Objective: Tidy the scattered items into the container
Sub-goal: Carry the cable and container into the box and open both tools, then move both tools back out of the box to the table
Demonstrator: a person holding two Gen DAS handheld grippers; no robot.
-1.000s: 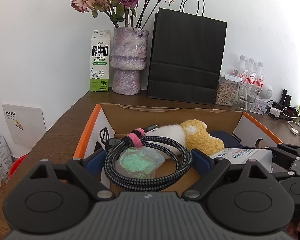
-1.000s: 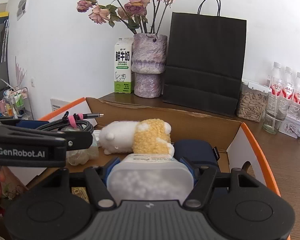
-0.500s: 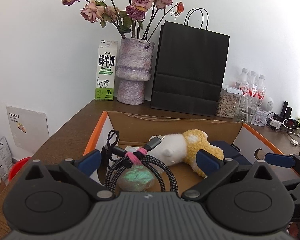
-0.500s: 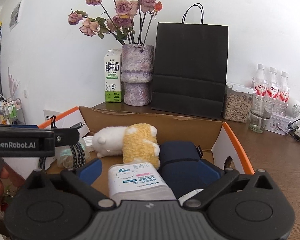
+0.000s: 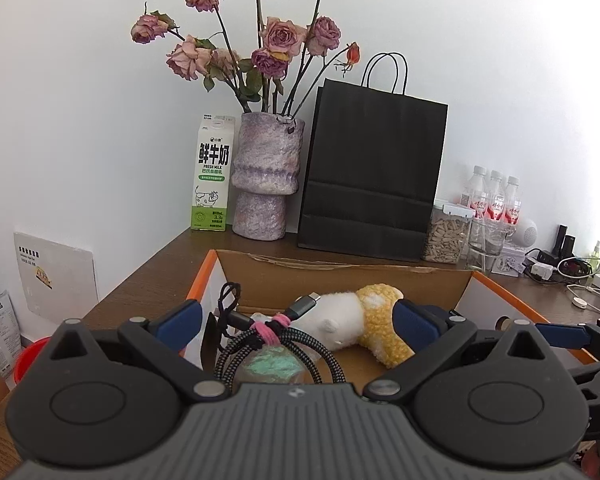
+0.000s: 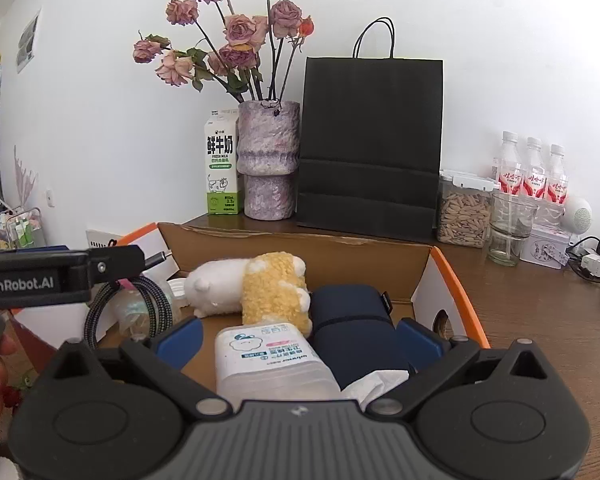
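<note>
Left gripper (image 5: 296, 322) hangs wide apart, empty, above the coiled cable (image 5: 278, 346) lying in the box (image 6: 384, 256). Right gripper (image 6: 298, 338), fingers likewise spread, over the white bottle (image 6: 268, 360) resting beside the plush (image 6: 256, 288).

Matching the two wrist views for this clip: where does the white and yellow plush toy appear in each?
Left wrist: the plush toy lies right of centre in the cardboard box, behind the coiled cable.
Right wrist: the plush toy lies left of centre, behind the wipes pack.
Shared landmark: the black paper bag behind the box.
</note>
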